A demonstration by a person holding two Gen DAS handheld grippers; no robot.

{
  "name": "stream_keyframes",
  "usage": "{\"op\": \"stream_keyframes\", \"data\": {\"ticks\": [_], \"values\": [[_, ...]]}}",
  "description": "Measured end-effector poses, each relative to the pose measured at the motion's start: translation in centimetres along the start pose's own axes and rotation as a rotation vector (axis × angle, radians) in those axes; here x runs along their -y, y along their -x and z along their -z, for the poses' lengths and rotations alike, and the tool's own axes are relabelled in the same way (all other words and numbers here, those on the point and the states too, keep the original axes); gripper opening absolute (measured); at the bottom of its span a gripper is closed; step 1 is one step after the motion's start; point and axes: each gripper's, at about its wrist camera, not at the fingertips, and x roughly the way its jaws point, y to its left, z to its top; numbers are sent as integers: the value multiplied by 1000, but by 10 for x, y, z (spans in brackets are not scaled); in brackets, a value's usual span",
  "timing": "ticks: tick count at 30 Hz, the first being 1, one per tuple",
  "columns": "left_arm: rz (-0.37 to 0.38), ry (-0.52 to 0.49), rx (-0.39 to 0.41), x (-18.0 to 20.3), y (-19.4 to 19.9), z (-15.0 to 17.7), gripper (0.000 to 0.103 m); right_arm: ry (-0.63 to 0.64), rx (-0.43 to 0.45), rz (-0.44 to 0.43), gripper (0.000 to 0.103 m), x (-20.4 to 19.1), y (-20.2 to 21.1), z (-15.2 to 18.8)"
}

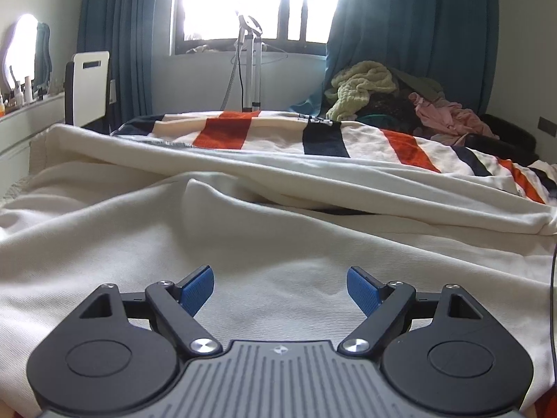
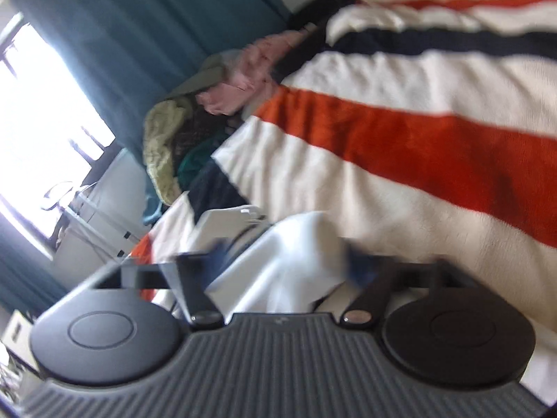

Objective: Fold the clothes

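Observation:
A large cream garment [image 1: 243,216] lies spread and rumpled on the bed, one long fold running across its far side. My left gripper [image 1: 278,289] sits low over its near part, open, with bare cloth between the blue pads [image 1: 198,289]. The right wrist view is tilted and blurred. There a bunch of white cloth [image 2: 292,247] rises between the fingers of my right gripper [image 2: 289,264], which stand wide apart, so it is open. Whether the pads touch the cloth is too blurred to tell.
A striped blanket [image 1: 334,139] in cream, orange and navy covers the bed [image 2: 400,146]. A heap of clothes [image 1: 393,101] lies at the far right by teal curtains [image 1: 410,28]. A stand [image 1: 252,66] rises below the window, and a white chair [image 1: 88,87] stands at left.

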Motion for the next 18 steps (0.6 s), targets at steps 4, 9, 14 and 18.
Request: {"op": "stream_keyframes", "data": {"ticks": [4, 9, 14, 18], "values": [[-5, 1, 41, -4, 18, -6, 85, 132, -10, -25, 89, -29, 26, 8], [-5, -2, 80, -9, 44, -9, 85, 302, -42, -118, 88, -76, 96, 31], [-2, -3, 116, -14, 71, -12, 85, 380, -74, -170, 88, -113, 168, 62], [8, -11, 138, -17, 93, -12, 85, 407, -26, -182, 88, -129, 214, 79]]}}
